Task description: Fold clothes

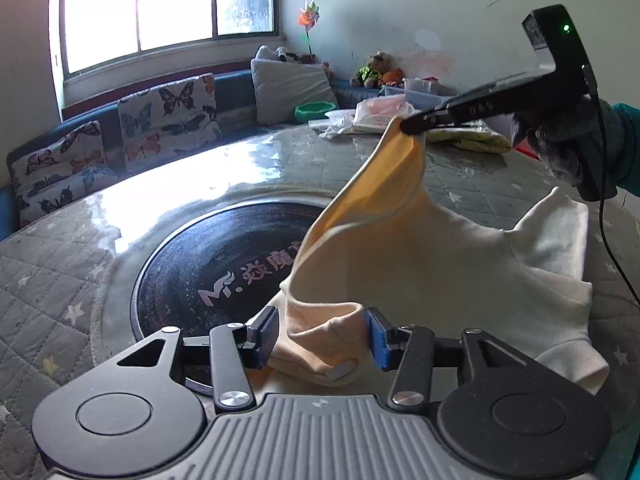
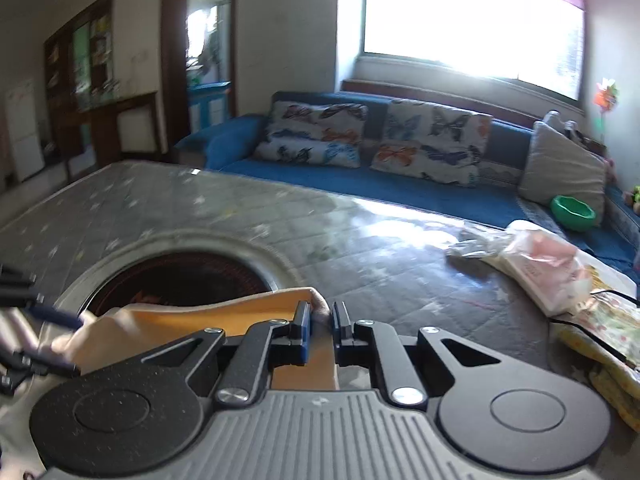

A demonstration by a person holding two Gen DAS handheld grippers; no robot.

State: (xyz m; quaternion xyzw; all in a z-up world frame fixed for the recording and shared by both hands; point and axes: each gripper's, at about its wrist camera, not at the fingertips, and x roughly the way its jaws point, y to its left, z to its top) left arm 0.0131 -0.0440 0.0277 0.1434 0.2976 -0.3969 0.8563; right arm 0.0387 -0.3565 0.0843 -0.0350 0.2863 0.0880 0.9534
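A cream and pale-orange garment lies partly on the round table and is lifted at one corner. My right gripper is shut on that raised corner, holding it above the table; in the right wrist view the cloth is pinched between its narrow jaws. My left gripper sits low at the garment's near edge. Its jaws stand wide apart with bunched cloth and a small white tag between them, not clamped.
The table has a grey quilted cover under clear plastic and a black round hotplate in the middle. Plastic bags and packets lie at the far edge. A blue sofa with butterfly cushions runs behind.
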